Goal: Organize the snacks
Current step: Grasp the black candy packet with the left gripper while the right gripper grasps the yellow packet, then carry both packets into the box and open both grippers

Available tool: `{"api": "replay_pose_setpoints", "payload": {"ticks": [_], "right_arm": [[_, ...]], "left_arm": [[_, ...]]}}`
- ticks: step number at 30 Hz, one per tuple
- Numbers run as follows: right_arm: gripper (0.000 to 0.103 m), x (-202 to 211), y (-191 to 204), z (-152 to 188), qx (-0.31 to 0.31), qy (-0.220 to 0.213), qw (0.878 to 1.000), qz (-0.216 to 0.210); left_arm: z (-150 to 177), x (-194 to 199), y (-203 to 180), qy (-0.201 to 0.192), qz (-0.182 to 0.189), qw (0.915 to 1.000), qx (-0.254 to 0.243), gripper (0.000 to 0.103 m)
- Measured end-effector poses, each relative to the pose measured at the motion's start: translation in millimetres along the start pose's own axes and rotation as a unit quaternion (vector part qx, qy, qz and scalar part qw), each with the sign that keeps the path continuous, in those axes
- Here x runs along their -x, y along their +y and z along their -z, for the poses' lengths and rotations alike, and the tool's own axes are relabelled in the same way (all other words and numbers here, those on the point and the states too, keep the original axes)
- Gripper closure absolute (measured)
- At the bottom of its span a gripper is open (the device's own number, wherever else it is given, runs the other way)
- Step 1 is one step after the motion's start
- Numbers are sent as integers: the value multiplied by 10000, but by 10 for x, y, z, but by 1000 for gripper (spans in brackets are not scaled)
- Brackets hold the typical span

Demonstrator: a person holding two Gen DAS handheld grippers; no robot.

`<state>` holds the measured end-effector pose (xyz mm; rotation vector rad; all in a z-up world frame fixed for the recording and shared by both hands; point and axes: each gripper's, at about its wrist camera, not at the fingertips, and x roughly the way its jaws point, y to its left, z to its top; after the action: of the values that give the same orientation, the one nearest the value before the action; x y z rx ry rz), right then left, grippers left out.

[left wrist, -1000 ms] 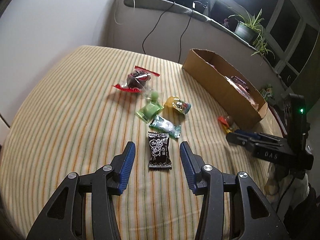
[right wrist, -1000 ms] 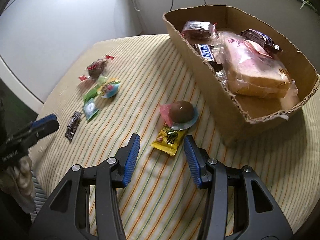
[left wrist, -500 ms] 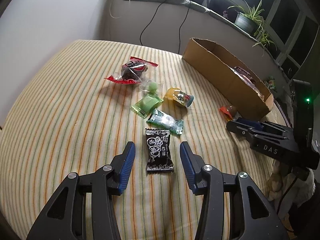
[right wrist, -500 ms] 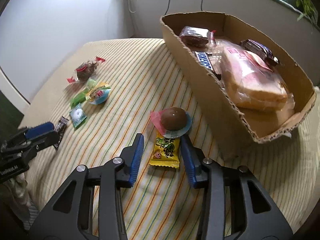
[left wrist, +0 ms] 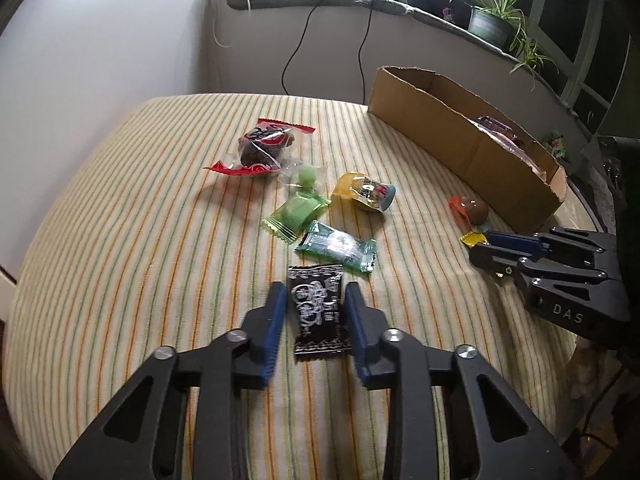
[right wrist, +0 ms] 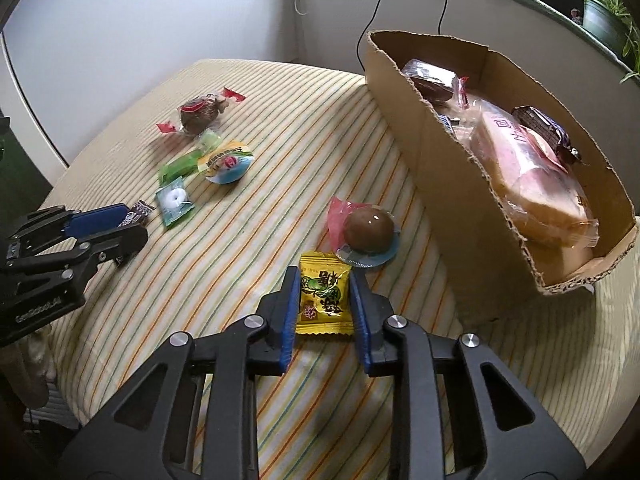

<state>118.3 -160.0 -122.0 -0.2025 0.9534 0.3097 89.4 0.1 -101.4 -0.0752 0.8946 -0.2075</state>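
Found flat on the striped cloth surface [left wrist: 140, 240], towards its near edge: black foil sachet with white print [left wrist: 318, 312], lengthwise between the closing jaws of the left gripper [left wrist: 316, 308]. Blue pads [left wrist: 276, 312] judged to be meeting both long edges.

Found just off the near corner of the open brown cardboard box [right wrist: 420, 140]: yellow foil sachet with green print [right wrist: 325, 296], likewise between the closing jaws of the right gripper [right wrist: 325, 300], pads tight against its sides. Neither sachet lifted.

Touching the yellow sachet's far end: glossy brown egg in a clear cup [right wrist: 368, 228]. Just beyond the black sachet: green translucent sachet [left wrist: 336, 246], then further loose sweets towards the centre of the cloth. In the box: wrapped bread and chocolate bars.

Recommended for the step in hand: complete both squeezes before lifting; keep pads on the wrapper body, not the crimped ends; lift straight up, clear of the egg and the green sachet; carry over the box wall, not into it. Thin foil judged liable to buckle or slip.

Compared with a second earlier: both pairs of jaws then wide apart, now narrowed onto the sachets; right gripper advanced around the yellow sachet, previously ahead of its tips.
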Motion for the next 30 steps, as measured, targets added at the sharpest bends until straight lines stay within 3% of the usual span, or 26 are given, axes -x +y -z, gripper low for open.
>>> {"api": "replay_pose_setpoints", "payload": {"ticks": [17, 30], "right_arm": [[79, 193, 31, 17, -9, -150, 9991, -399], [79, 639, -184, -113, -120, -645, 9969, -440]], "left_arm": [[-20, 190, 21, -165, 49, 9998, 142, 80], [-368, 273, -215, -474, 222, 9986, -21, 80]]}}
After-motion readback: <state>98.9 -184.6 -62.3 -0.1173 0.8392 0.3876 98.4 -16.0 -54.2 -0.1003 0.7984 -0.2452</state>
